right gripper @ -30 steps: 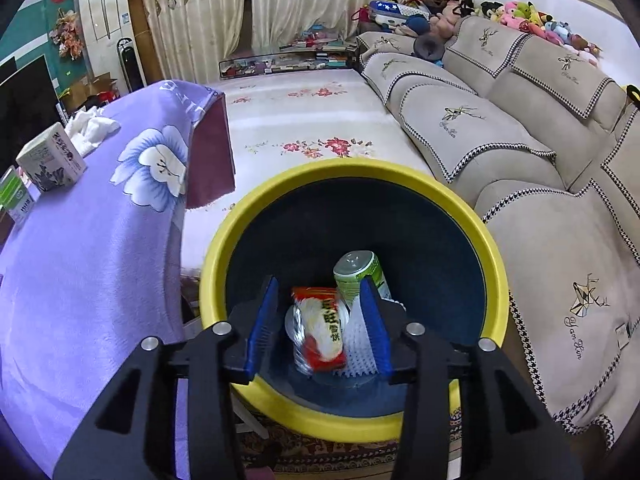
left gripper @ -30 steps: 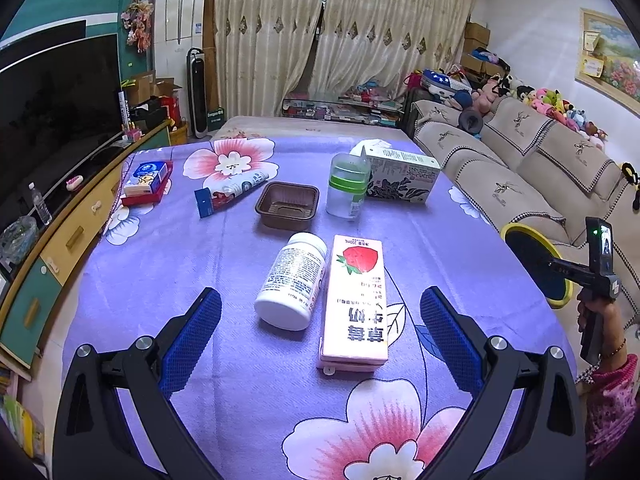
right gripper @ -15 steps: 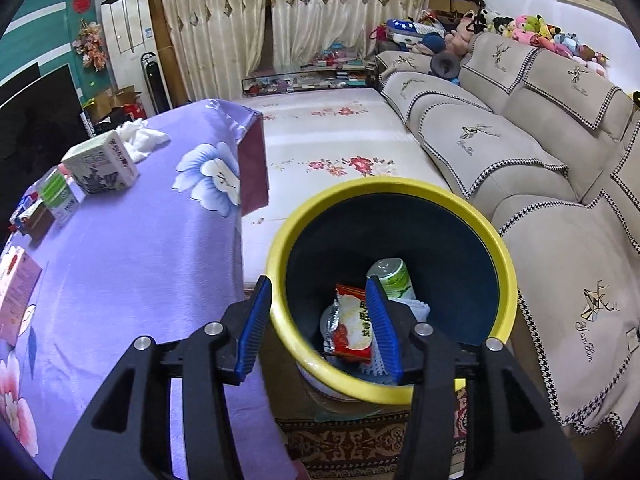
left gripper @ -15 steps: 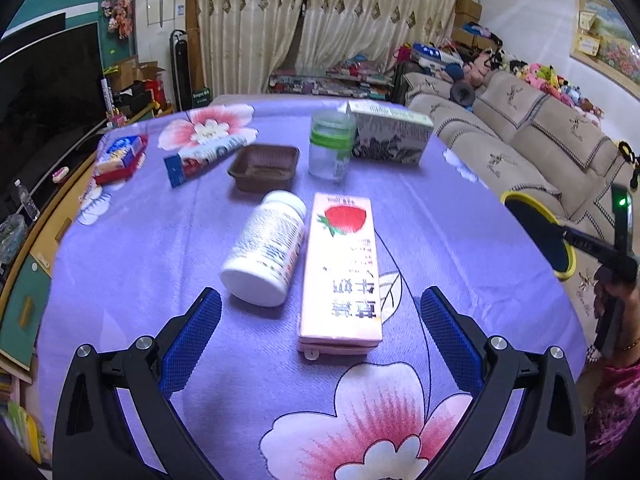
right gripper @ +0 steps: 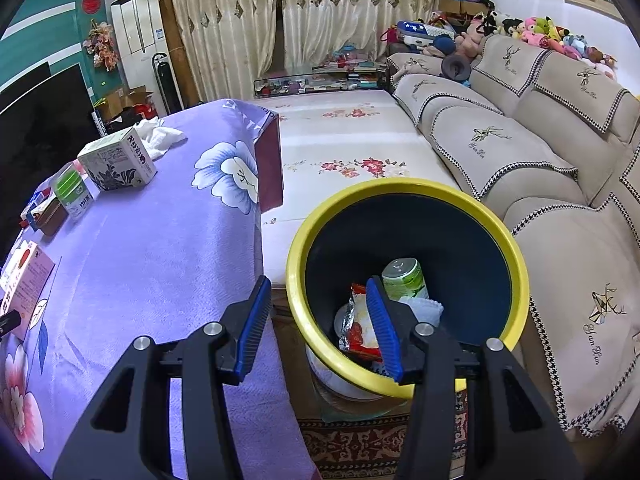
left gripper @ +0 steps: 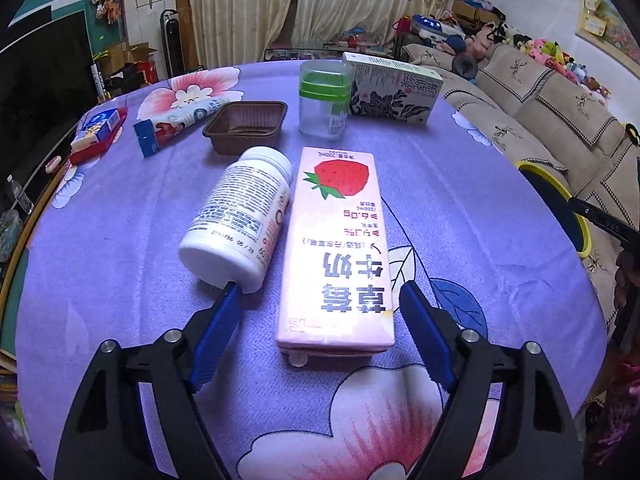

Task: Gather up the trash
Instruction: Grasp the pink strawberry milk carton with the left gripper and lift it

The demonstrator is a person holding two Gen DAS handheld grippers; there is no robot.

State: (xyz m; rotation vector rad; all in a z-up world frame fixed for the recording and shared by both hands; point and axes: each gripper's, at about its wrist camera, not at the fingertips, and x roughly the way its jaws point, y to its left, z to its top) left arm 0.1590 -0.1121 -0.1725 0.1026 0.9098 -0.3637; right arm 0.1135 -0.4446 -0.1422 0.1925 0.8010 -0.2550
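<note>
Left claw (left gripper: pixel 316 300) wide around flat pink strawberry milk carton (left gripper: pixel 336 248); right claw (right gripper: pixel 316 320) empty, apart.

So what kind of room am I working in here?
Most likely a home living room: a long beige sofa with soft toys along its back, a dark TV screen, curtains, and a table under a purple floral cloth.

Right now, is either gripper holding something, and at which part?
Nothing is held. The left gripper is open around the milk carton; the right gripper is open, empty.
</note>
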